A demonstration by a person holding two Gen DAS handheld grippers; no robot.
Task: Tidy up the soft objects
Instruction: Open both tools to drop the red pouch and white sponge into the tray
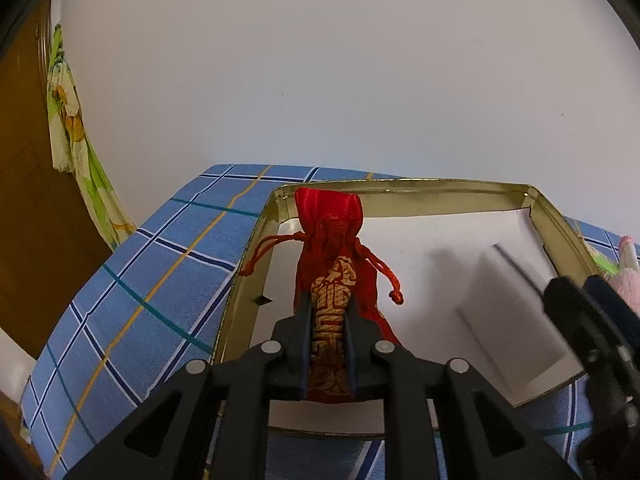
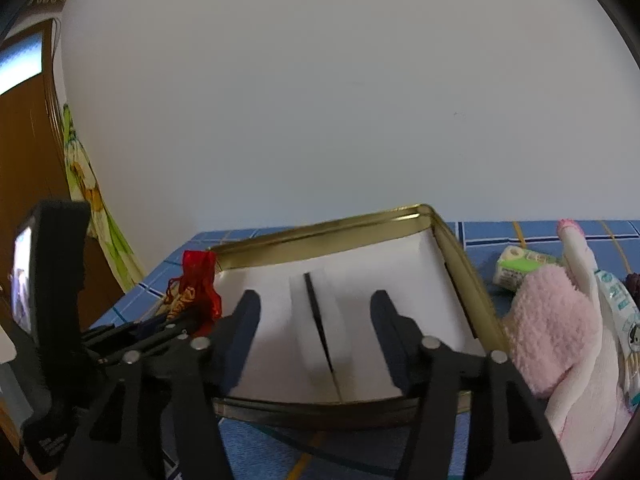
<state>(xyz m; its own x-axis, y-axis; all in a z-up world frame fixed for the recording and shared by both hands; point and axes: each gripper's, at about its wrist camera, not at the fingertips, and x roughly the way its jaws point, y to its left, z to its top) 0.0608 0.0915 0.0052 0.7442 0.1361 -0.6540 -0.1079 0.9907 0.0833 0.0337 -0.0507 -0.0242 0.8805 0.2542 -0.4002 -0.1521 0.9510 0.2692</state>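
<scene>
Clamped between the left gripper [image 1: 329, 308] fingers, a red drawstring pouch [image 1: 334, 248] stands upright over the left end of the gold tin [image 1: 404, 186]. Wide apart and holding nothing, the right gripper [image 2: 316, 312] faces that tin's white interior; a pink plush toy [image 2: 548, 328] lies just right of it on the blue checked cloth [image 1: 160, 272].
</scene>
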